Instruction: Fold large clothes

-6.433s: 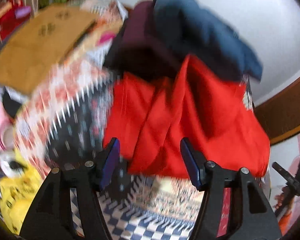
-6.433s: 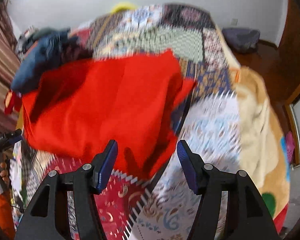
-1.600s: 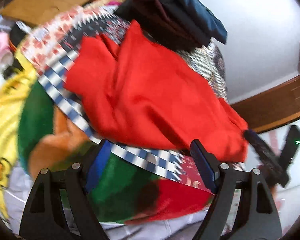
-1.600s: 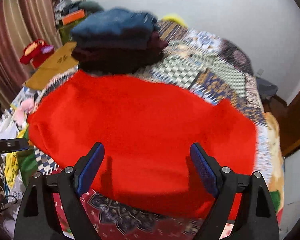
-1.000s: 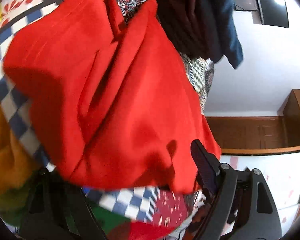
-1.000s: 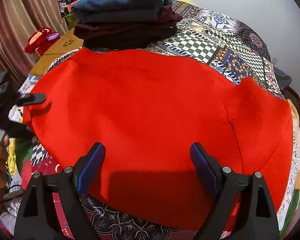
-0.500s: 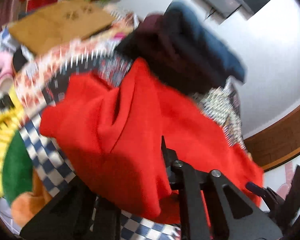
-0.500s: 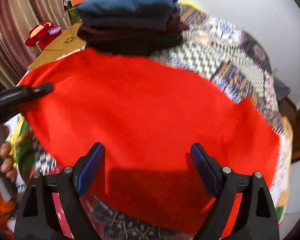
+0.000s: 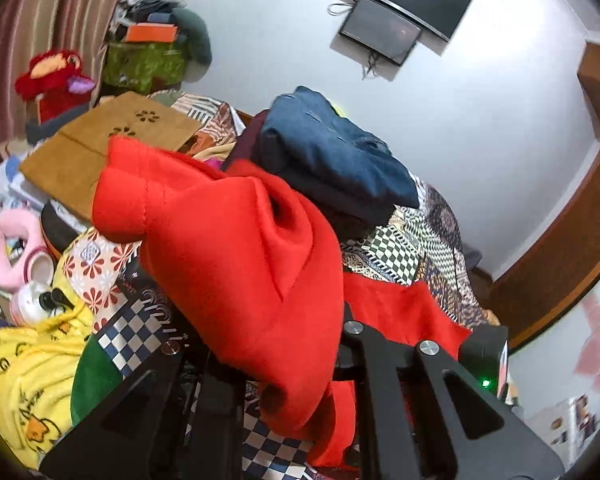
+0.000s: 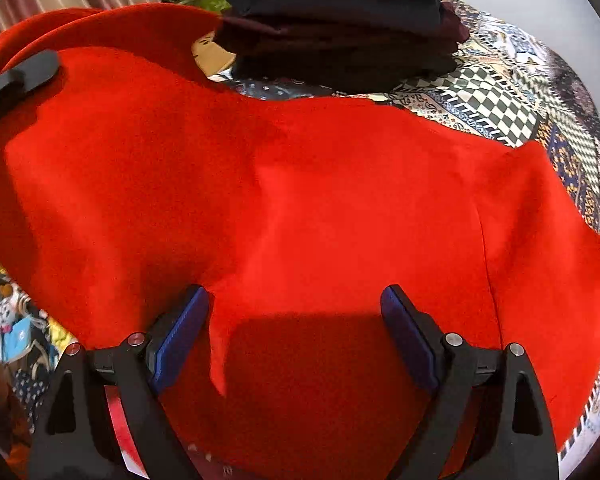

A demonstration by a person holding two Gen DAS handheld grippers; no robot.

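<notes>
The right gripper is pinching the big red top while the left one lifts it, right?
Not quite. In the right wrist view the right gripper has its jaws wide open above the red top, pinching nothing. The left gripper does lift it.

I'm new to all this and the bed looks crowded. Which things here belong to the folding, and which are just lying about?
Part of the job:
red garment
left gripper, shut on a lifted fold of it
right gripper, open over it
stack of folded clothes, probably done already

Just lying about:
patchwork bedspread
cardboard
red plush toy
yellow duck cloth
wall screen
</notes>
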